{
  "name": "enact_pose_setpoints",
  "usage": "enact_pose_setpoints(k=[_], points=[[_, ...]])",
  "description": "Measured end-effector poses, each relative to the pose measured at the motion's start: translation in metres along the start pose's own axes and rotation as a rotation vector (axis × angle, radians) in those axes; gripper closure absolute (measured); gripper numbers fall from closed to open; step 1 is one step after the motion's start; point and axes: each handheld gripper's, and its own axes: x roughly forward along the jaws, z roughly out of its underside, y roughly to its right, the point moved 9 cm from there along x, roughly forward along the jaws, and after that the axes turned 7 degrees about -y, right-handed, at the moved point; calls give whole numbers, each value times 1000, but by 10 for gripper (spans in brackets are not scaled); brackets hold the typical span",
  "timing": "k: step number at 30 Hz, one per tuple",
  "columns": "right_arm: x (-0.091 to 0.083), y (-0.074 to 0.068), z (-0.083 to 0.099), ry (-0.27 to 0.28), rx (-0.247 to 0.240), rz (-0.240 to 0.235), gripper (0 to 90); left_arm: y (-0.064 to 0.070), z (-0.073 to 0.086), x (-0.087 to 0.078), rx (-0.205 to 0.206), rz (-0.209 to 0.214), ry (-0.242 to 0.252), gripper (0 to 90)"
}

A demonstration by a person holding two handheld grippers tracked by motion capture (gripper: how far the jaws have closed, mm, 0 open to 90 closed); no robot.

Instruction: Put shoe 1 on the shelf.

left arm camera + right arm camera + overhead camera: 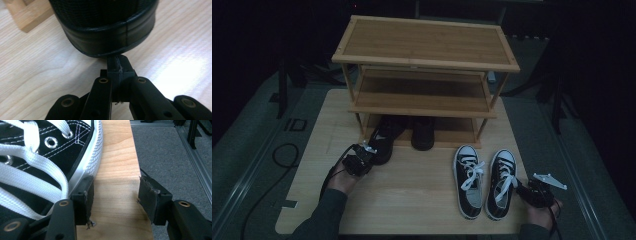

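Observation:
A black shoe (383, 142) lies half under the bottom shelf of a wooden shoe rack (427, 42), with a second black shoe (423, 133) beside it. My left gripper (370, 150) is shut, its joined tips (119, 65) touching the heel of the black shoe (107, 32). Two black-and-white sneakers (468, 180) (501, 182) stand side by side at the right front. My right gripper (520, 188) is open beside the right sneaker. In the right gripper view its left pad (85, 195) rests against the white sole of the sneaker (37, 157), and the right pad hangs at the table edge.
The light wooden table (412, 195) ends just right of the sneakers, with grey carpet (170, 152) below. A rack leg (27, 17) stands left of the black shoe's heel. A cable (282, 152) loops on the floor at left.

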Motion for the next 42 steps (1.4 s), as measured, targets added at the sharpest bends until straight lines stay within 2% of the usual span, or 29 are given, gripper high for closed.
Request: enact_pose_setpoints(k=[7,12,18,25,32,42], points=[[0,0,0,0,0,1,458,-9,-7,3,-15,-4,19,900],[0,0,0,-1,0,1,457,-14,-18,4,13,-16,39,900],[0,0,0,-1,0,0,457,-15,-31,7,45,-37,41,900],[0,0,0,-1,0,0,457,6,-46,16,123,-25,33,900],[0,0,0,0,0,-1,457,25,-64,18,177,-16,43,900],[0,0,0,-1,0,-1,457,27,-74,19,190,-11,43,900]])
